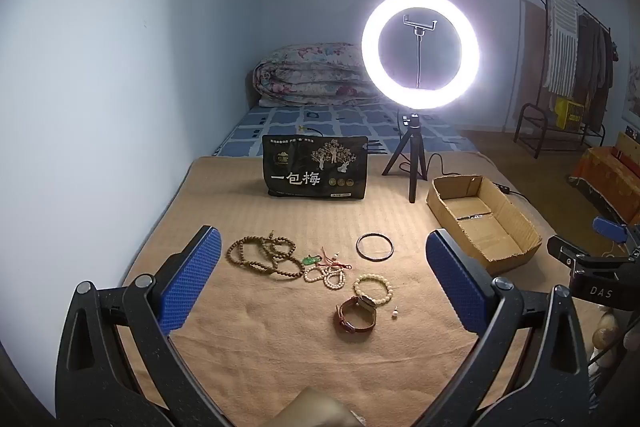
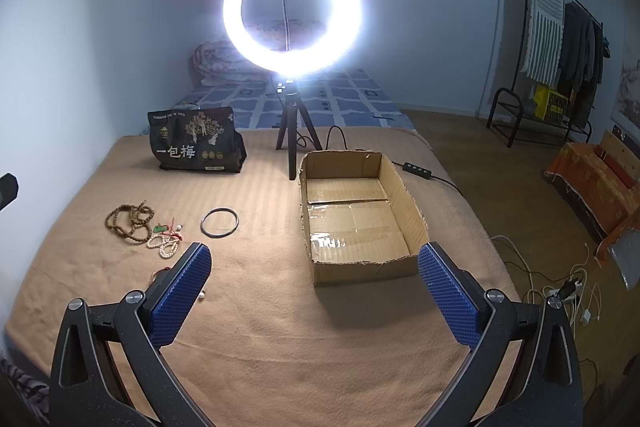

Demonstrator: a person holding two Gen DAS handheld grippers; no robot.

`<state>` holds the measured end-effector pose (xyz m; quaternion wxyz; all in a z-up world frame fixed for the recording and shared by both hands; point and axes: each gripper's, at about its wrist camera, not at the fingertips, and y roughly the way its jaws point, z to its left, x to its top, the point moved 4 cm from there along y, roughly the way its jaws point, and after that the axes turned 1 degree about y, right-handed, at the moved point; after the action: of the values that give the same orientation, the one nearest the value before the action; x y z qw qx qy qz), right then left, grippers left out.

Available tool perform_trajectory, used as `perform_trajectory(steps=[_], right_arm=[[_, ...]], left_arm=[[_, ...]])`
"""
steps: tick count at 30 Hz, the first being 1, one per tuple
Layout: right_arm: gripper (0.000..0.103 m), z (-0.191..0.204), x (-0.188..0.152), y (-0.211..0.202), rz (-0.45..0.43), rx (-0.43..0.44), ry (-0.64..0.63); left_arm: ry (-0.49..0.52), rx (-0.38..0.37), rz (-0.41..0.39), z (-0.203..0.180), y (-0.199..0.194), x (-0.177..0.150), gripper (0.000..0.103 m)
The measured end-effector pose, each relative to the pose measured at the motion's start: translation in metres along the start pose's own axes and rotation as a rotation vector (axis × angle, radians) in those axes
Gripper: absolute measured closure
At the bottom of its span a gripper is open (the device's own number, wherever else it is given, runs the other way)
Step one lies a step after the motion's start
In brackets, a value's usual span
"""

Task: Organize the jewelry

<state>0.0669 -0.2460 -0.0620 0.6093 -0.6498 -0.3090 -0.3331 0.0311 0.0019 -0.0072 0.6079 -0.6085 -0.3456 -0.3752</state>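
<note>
Jewelry lies on a tan blanket (image 1: pixel 260 347): a brown wooden bead string (image 1: pixel 262 258), a green pendant (image 1: pixel 310 260) on red cord, a white bead strand (image 1: pixel 326 275), a black bangle (image 1: pixel 375 247), a cream bead bracelet (image 1: pixel 373 289), a watch with a brown strap (image 1: pixel 357 315) and one small white bead (image 1: pixel 395 313). My left gripper (image 1: pixel 324 263) hovers open above these pieces, holding nothing. An empty cardboard box (image 2: pixel 356 215) sits to their right. My right gripper (image 2: pixel 316 267) is open just in front of the box. The bangle (image 2: pixel 219 221) and wooden beads (image 2: pixel 130 223) lie to its left.
A lit ring light on a black tripod (image 1: pixel 412 163) stands at the blanket's far side, its cable (image 2: pixel 424 175) trailing right. A black snack bag (image 1: pixel 315 167) stands left of it. A folded quilt (image 1: pixel 312 75) lies behind. The blanket's right edge drops to a floor with cables (image 2: pixel 568 287).
</note>
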Motion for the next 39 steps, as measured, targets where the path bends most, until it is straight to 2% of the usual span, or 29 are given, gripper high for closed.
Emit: perform_trajectory(steps=[39], right_arm=[[0.000, -0.0011, -0.0083, 0.0045, 0.010, 0.003, -0.006]], left_arm=[[-0.010, -0.003, 0.016, -0.0063, 0.0027, -0.0030, 0.000]])
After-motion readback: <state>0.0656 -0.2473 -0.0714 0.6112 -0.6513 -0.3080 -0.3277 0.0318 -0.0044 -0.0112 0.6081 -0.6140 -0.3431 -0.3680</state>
